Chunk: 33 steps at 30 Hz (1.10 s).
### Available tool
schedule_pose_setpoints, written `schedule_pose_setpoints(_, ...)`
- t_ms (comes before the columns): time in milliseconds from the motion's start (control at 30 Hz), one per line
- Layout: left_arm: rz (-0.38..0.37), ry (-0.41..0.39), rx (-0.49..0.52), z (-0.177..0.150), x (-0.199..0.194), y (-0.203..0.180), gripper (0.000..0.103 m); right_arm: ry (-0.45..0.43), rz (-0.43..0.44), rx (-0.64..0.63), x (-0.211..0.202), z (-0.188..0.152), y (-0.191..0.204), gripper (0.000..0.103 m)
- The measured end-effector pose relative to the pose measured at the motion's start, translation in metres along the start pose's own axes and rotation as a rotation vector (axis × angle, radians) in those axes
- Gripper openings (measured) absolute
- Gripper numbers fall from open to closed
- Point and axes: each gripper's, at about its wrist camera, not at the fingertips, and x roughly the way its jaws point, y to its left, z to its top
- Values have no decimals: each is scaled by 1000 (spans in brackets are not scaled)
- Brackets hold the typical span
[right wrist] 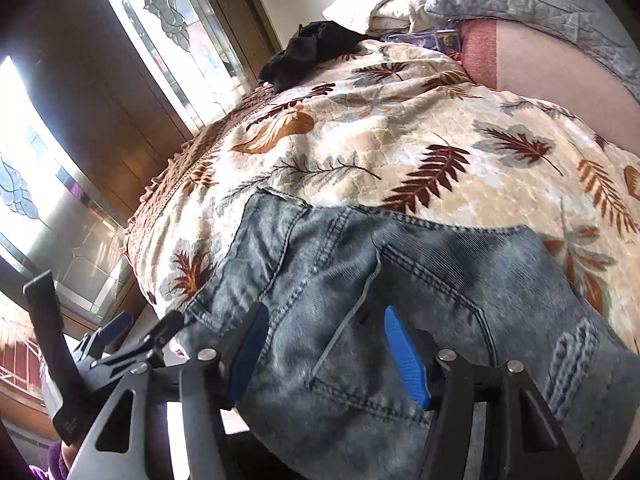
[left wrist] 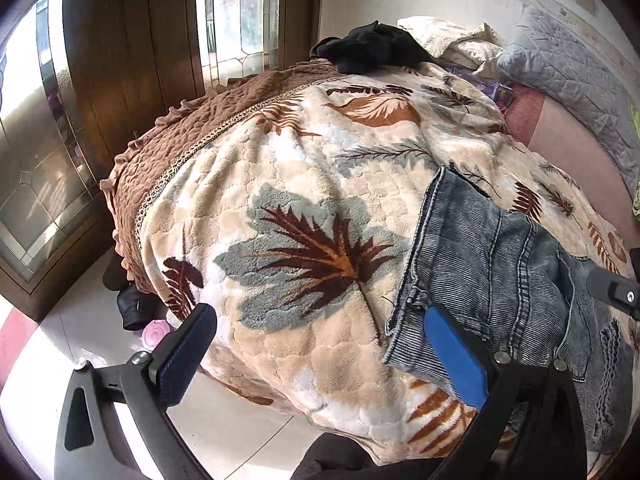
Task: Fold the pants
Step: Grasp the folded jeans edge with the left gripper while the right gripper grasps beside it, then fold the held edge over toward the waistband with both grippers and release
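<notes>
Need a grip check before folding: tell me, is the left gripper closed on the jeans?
No: the left gripper stands wide open, with only the blanket between its fingers, beside the jeans.

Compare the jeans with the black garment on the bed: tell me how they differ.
The jeans are washed blue-grey denim with visible stitched seams; the black garment is plain black with no detail showing. The jeans lie spread near the bed's front edge, by the grippers; the black garment sits bunched in a heap at the far end, near the pillows. Both rest on the leaf-patterned blanket.
</notes>
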Motion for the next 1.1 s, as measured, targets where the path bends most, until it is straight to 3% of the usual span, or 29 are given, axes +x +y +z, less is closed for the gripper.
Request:
schedule_pose_setpoints(200, -81, 35, -21, 3, 15, 3, 103, 33, 6, -141, 61, 55, 35, 68)
schedule_pose_setpoints(300, -184, 62, -16, 4, 17, -4, 103, 30, -8, -240, 86, 76, 50, 78)
schedule_pose_setpoints(367, -239, 61, -24, 3, 18, -7, 103, 72, -16, -290, 105, 85, 57, 79)
schedule_pose_setpoints(600, -320, 136, -19, -4, 44, -20, 103, 241, 21, -334, 168, 88, 64, 79)
schedule_pose_setpoints(667, -314, 121, -12, -3, 44, -23, 103, 243, -2, -353, 174, 82, 64, 70)
schedule_pose_setpoints(767, -299, 84, 39, -2, 40, -30, 68, 233, 21, -316, 159, 84, 58, 22)
schedule_pose_setpoints(800, -300, 84, 55, -1, 39, -33, 60, 223, 42, -294, 150, 85, 54, 17)
schedule_pose_setpoints(867, -311, 82, 71, 1, 35, -34, 49, 170, 66, -282, 128, 85, 50, 15)
schedule_pose_setpoints(900, -340, 86, 75, 2, 32, -35, 32, 151, 87, -266, 115, 85, 49, 15)
schedule_pose_setpoints(1100, -375, -29, 139, 8, -27, -48, 28, -25, 184, -172, 26, 79, 32, 15)
